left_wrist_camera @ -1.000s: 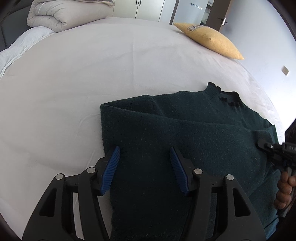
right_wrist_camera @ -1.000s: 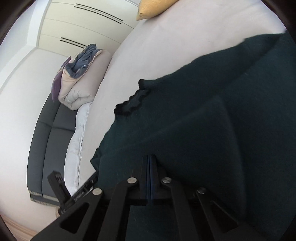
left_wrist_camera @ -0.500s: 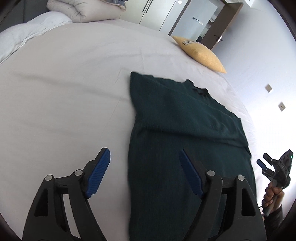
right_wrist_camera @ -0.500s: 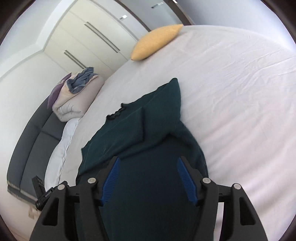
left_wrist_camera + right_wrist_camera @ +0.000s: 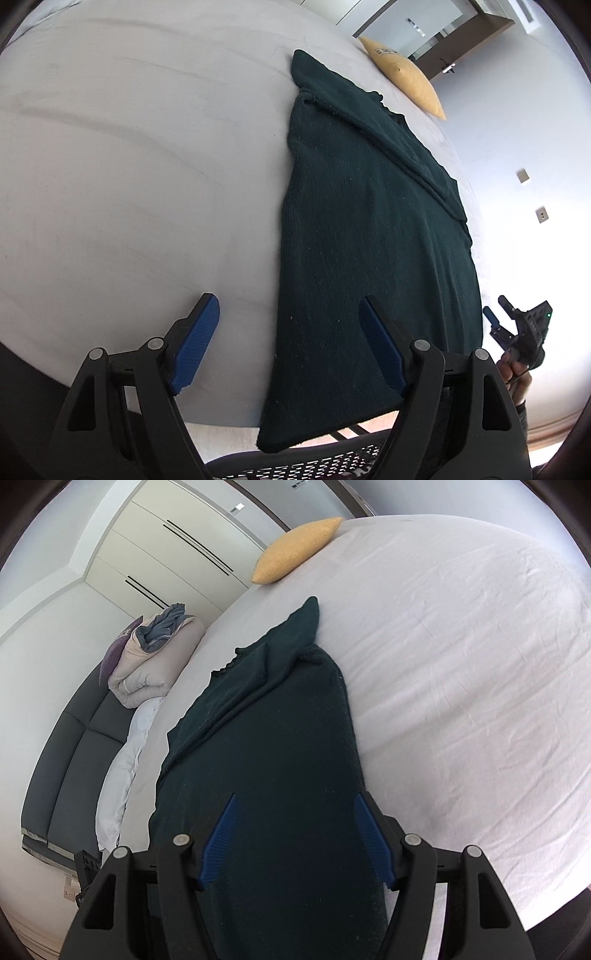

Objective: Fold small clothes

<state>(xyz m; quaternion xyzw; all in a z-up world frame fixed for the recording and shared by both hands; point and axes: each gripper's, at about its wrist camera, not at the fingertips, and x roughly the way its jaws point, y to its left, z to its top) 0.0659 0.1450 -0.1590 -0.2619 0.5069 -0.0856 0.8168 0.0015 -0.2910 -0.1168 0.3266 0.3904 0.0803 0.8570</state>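
Observation:
A dark green sweater [image 5: 369,221] lies on the white bed [image 5: 129,166], folded lengthwise into a long narrow strip with its collar at the far end. Its hem hangs over the near bed edge. My left gripper [image 5: 288,332] is open above that near end, and the sweater's left edge runs between its blue pads without touching them. My right gripper [image 5: 295,830] is open too, hovering over the sweater [image 5: 266,757] near the hem with nothing pinched. In the left wrist view the right gripper [image 5: 496,310] shows beyond the sweater's right edge, held by a hand.
A yellow pillow [image 5: 295,550] lies at the far end of the bed [image 5: 461,664]. A folded duvet [image 5: 155,664] sits on a grey sofa [image 5: 62,757] to the left. A black mesh surface [image 5: 332,461] shows below the near bed edge.
The right gripper opened and let go of the sweater; the left gripper opened wider. Both have drawn back toward the near bed edge, and the sweater now lies stretched out lengthwise.

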